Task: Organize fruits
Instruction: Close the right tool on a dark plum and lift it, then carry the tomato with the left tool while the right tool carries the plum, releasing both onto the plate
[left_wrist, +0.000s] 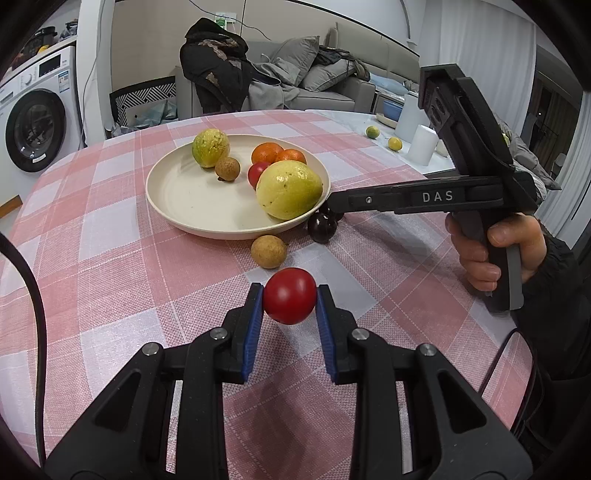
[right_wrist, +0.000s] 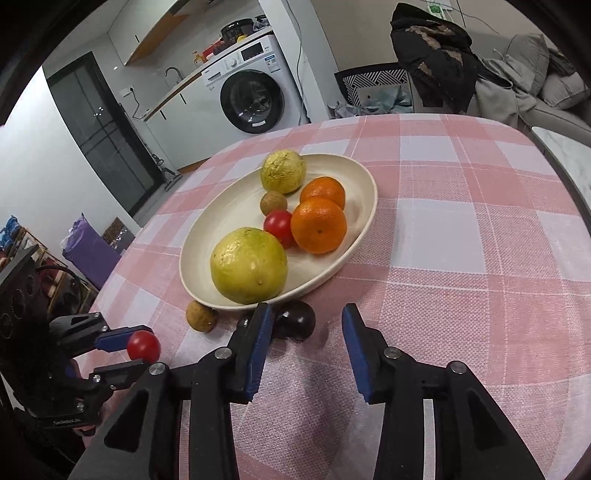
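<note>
Red cherry tomato (left_wrist: 290, 295) sits clamped in the left gripper (left_wrist: 290, 301), off the checked surface (left_wrist: 110, 258). The right gripper (right_wrist: 306, 332) gapes, a dark fruit (right_wrist: 295, 319), perhaps a plum, just ahead.

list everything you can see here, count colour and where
plate: 1, cream, on the checked tablecloth
guavas: 2, yellow-green, on the plate, one near edge, one far edge
oranges: 2, orange, on the plate, side by side
cherry tomato on plate: 1, red, between the near guava and the oranges
longans: 2, tan, one on the plate, one on the cloth by the rim
dark fruits: 2, near-black, on the cloth by the plate rim
held tomato: 1, red, between the left gripper's pads
tablecloth: 1, pink and white check
washing machine: 1, white, background
left gripper: 1, black with blue pads, shut on the tomato
right gripper: 1, black with blue pads, open by a dark fruit
</note>
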